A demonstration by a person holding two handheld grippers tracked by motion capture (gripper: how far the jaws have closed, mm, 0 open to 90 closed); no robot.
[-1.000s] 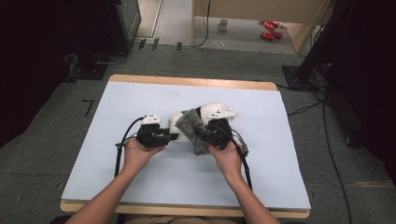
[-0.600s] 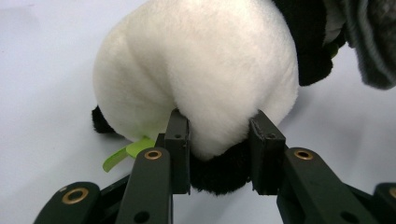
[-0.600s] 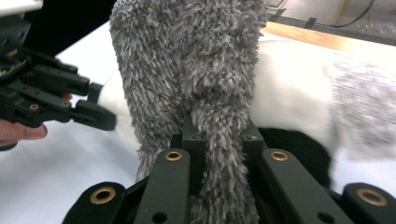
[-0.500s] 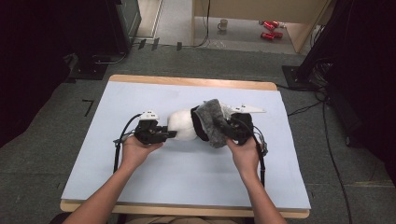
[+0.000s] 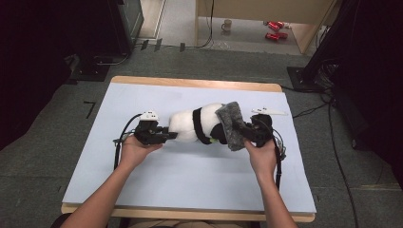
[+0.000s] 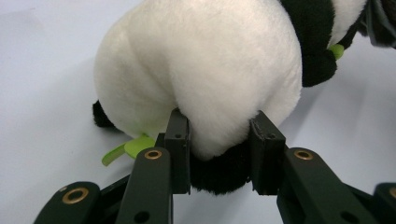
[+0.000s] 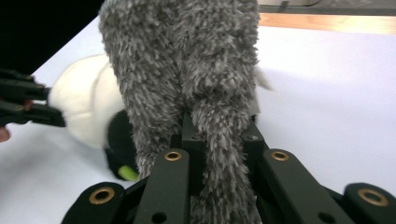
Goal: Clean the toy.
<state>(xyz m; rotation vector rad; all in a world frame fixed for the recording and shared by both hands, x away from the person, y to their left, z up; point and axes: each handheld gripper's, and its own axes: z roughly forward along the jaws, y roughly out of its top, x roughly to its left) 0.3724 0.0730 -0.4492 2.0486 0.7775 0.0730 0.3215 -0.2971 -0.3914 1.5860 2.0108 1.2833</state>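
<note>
While the panda plush (image 5: 197,124) lies on its side near the middle of the pale tabletop (image 5: 142,180) in the high view, its white rear end is gripped by the left tongs (image 5: 167,136) and a grey fuzzy cloth (image 5: 231,124) at its head end is pinched by the right tongs (image 5: 242,132). Compared with the earlier frames, the right hand has been drawn away from the panda toward the tabletop's right edge, the cloth carried with it, and the toy is now stretched out lengthwise rather than bunched between the hands; the left hand is seen where it was. In the left gripper view, the left tongs (image 6: 219,154) are closed on a bulge of white plush (image 6: 205,70), a green tag (image 6: 128,148) showing just beside the panda. In the right gripper view, the right tongs (image 7: 219,140) are clamped narrowly on the grey cloth (image 7: 187,56), the panda (image 7: 84,112) beyond it. As a judgement, the soft fur could slip out of the left tongs if the pull is continued, or the cloth could snag on the head and drag the toy along.
</note>
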